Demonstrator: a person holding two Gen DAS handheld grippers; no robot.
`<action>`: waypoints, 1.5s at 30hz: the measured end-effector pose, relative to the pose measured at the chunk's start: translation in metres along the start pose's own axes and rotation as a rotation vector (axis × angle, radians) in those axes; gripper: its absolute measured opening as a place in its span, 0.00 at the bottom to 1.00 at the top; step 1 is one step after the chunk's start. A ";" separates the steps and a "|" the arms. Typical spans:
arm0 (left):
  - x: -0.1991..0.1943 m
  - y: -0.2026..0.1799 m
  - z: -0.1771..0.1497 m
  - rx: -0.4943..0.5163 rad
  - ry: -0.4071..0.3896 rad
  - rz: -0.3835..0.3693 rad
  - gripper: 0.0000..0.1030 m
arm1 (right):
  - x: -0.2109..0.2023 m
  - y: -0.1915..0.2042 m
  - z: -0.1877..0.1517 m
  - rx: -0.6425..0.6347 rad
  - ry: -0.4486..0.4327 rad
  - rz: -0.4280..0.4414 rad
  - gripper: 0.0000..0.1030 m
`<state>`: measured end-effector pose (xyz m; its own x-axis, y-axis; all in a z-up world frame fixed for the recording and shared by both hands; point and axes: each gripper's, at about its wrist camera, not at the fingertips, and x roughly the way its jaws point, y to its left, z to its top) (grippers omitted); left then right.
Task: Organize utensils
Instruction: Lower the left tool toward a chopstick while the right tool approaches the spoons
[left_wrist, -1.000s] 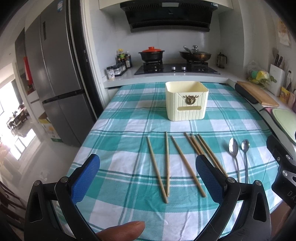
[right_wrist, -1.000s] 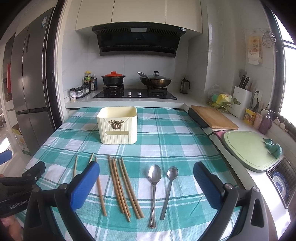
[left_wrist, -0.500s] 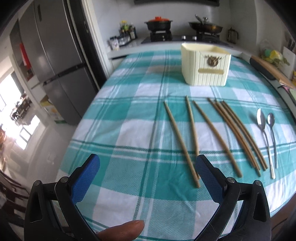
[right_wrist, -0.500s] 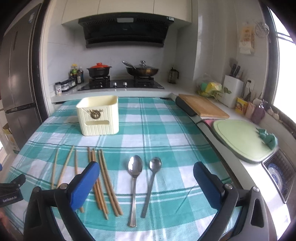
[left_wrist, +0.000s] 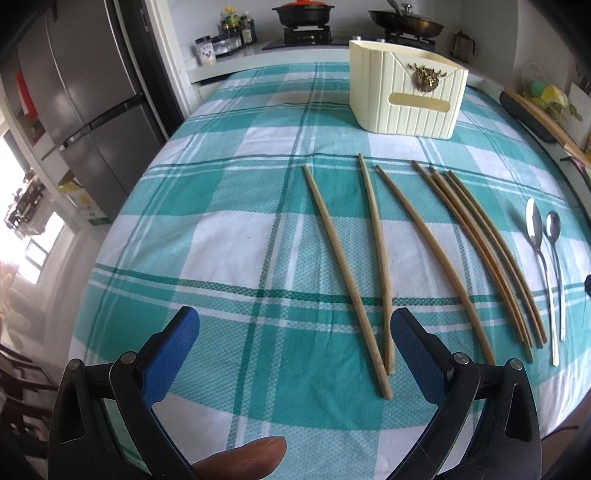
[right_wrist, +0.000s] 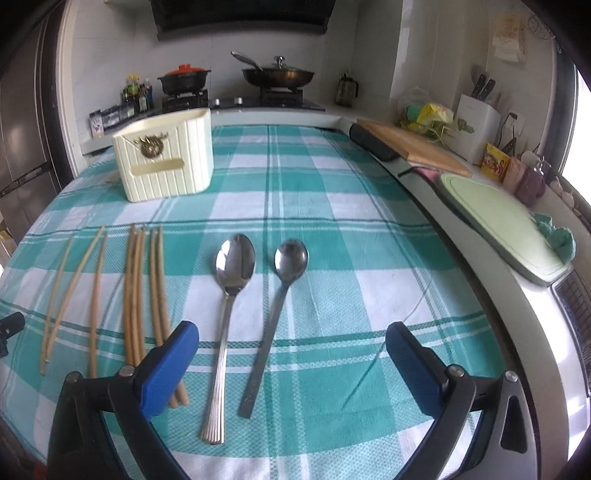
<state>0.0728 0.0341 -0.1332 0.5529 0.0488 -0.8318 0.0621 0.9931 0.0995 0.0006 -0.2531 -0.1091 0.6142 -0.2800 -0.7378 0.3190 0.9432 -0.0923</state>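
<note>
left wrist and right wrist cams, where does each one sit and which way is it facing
Left wrist: on the left gripper, low over the checked tablecloth, facing the wooden chopsticks; open blue-padded fingers and a fingertip show.
Right wrist: on the right gripper, facing the two steel spoons; open blue-padded fingers show.
Shared: chopsticks, spoons, cream ribbed utensil box, stove.

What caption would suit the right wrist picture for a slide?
Open right gripper hovers over two spoons beside chopsticks, cream holder waiting behind.

Seven chopsticks (left_wrist: 436, 254), two spoons (right_wrist: 236, 266), one holder (left_wrist: 406, 99)
</note>
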 end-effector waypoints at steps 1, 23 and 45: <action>0.002 0.000 0.001 0.000 0.001 0.004 1.00 | 0.007 -0.002 0.000 0.009 0.014 -0.003 0.99; 0.028 -0.006 0.016 0.005 0.041 0.034 1.00 | 0.055 0.000 0.001 0.018 0.104 -0.044 0.99; 0.068 0.016 0.053 -0.067 0.080 0.058 1.00 | 0.076 0.004 0.000 -0.020 0.130 -0.026 0.99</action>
<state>0.1555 0.0472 -0.1592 0.4854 0.1117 -0.8671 -0.0251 0.9932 0.1139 0.0484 -0.2709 -0.1651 0.5065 -0.2801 -0.8155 0.3182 0.9397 -0.1251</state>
